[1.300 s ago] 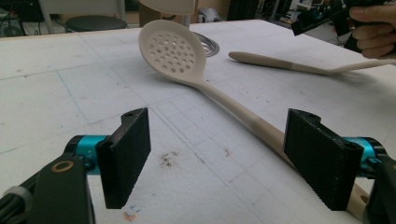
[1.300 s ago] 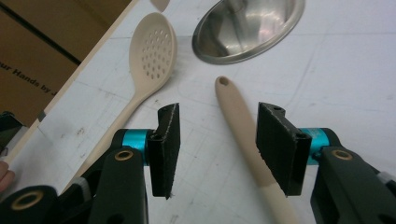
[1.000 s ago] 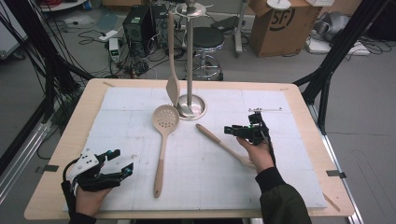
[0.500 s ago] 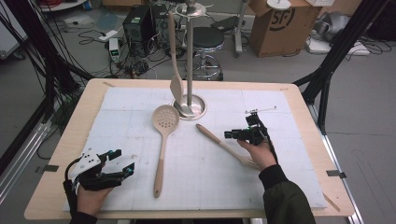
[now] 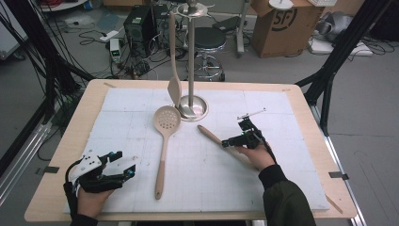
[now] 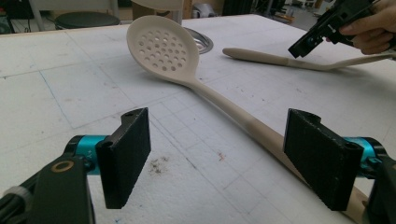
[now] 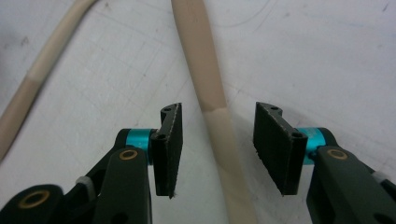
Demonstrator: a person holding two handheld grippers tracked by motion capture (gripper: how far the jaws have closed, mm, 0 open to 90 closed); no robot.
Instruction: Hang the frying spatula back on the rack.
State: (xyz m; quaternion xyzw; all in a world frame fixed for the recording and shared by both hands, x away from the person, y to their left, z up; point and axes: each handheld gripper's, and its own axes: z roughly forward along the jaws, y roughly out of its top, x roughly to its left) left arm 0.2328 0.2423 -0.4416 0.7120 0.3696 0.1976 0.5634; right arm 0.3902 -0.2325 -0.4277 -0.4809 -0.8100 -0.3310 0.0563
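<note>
On table: two utensils (image 5: 163, 149) (image 5: 212, 137) | hanging: perhaps one spatula (image 5: 173, 89) | both jaws wide

The left gripper (image 5: 123, 165) is resting low, jaws spread wide. The right gripper (image 5: 230, 141) is hovering tilted downward, jaws parted.

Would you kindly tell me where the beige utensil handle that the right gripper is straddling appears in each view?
High view: the beige utensil handle lies right of centre, slanting from the metal stand base toward the right gripper.
Left gripper view: upper right, running to the right edge.
Right gripper view: centre, running top to bottom between the open jaws.
Shared landmark: the beige slotted spoon, whose handle crosses the right gripper view's left edge.
</note>
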